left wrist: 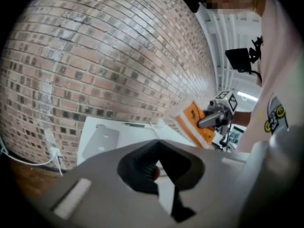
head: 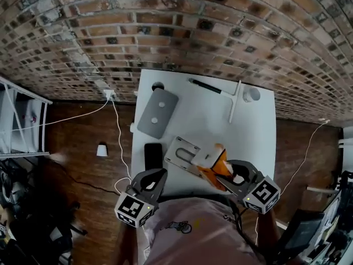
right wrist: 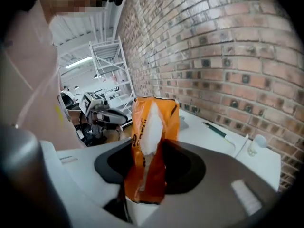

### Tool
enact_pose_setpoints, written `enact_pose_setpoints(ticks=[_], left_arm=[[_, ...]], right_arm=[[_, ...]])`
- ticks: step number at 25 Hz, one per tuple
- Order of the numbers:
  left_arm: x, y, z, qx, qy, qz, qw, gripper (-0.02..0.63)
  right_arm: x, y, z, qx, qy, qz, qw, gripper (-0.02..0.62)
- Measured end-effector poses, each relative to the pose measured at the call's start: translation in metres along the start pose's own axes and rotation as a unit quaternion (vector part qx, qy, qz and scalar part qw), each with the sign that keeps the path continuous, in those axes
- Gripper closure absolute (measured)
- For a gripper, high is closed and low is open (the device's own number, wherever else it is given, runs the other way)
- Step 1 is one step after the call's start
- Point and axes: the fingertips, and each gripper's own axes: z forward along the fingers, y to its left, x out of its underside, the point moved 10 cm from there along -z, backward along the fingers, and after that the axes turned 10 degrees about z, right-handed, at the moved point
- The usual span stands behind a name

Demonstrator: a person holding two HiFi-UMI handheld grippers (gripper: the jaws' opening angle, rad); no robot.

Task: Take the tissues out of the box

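White table (head: 253,126) fills mid-frame. Lower right, the right gripper (head: 229,175) clamps the orange tissue pack (head: 212,163) aloft, probably to present its slit; the left gripper (head: 156,176) is closed, empty.

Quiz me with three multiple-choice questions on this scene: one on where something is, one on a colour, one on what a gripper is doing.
1. Where does the pen lie?
A at the table's near edge
B at its far edge, by the wall
C on the pack

2. What colour is the pack?
A blue
B orange
C green

3. The right gripper is:
A open and empty
B shut with nothing in it
C shut on the pack

Answers:
1. B, the pen lies close to the bricks.
2. B, its wrapper is orange with white tissue showing.
3. C, its jaws clamp the pack.
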Motion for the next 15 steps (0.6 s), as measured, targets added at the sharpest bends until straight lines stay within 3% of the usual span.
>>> enact_pose_setpoints(ticks=[3,5,7,10,12,15], left_arm=[[-0.021,-0.032,-0.001,0.007,-0.019,0.025,0.9995,0.601],[-0.031,-0.056,-0.002,0.004,-0.041,0.034,0.9986,0.601],[-0.037,-0.083,-0.001,-0.002,-0.069,0.040,0.9968,0.601],[-0.043,-0.130,0.001,0.002,-0.108,0.037,0.9934,0.601],[-0.045,-0.167,0.002,0.003,-0.129,0.040,0.9908,0.601],[-0.049,-0.225,0.000,-0.018,-0.147,0.064,0.9868,0.601]], right_arm=[[0.006,0.018,-0.050,0.009,-0.078,0.000,0.997,0.425],[0.020,0.025,-0.084,0.004,-0.156,0.030,0.987,0.425],[0.044,0.025,-0.118,-0.011,-0.247,0.080,0.966,0.423],[0.092,0.024,-0.166,-0.037,-0.368,0.153,0.916,0.423],[0.126,0.028,-0.199,-0.048,-0.420,0.181,0.888,0.423],[0.168,0.043,-0.249,-0.045,-0.455,0.184,0.870,0.423]])
